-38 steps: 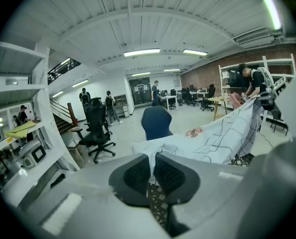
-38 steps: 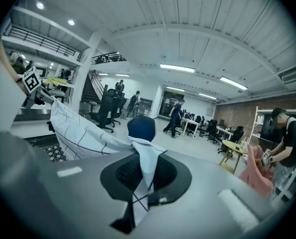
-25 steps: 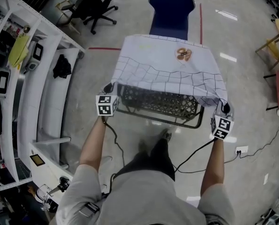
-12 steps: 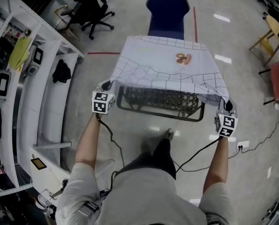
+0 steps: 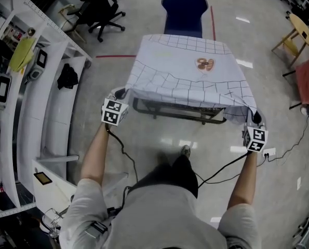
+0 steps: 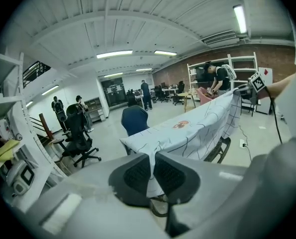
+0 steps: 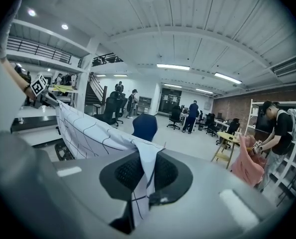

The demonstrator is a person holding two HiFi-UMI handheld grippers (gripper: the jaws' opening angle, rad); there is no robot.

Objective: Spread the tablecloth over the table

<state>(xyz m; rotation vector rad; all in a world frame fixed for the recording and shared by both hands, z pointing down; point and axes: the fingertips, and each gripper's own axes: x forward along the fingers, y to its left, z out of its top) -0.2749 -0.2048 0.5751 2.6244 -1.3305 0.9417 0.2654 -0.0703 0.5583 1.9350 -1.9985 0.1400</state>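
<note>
Tablecloth (image 5: 190,82) over table (image 5: 177,112) | blue chair (image 5: 184,7) behind | shelving (image 5: 42,102) left

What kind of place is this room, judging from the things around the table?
Probably an open-plan lab or workshop office: there are rolling office chairs, white storage shelves holding devices, and a bare brick wall under strip lights.

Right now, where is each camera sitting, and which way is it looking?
Head view: on the person's head, looking steeply down at the tablecloth over the table; left arm, right arm and torso show.
Left gripper view: on the left hand-held gripper, looking along its jaws, shut on a tablecloth corner; the right arm shows.
Right gripper view: on the right hand-held gripper, facing back; jaws opening, tablecloth between them; the left arm shows.
Shared: both gripper views see the blue chair.
</note>
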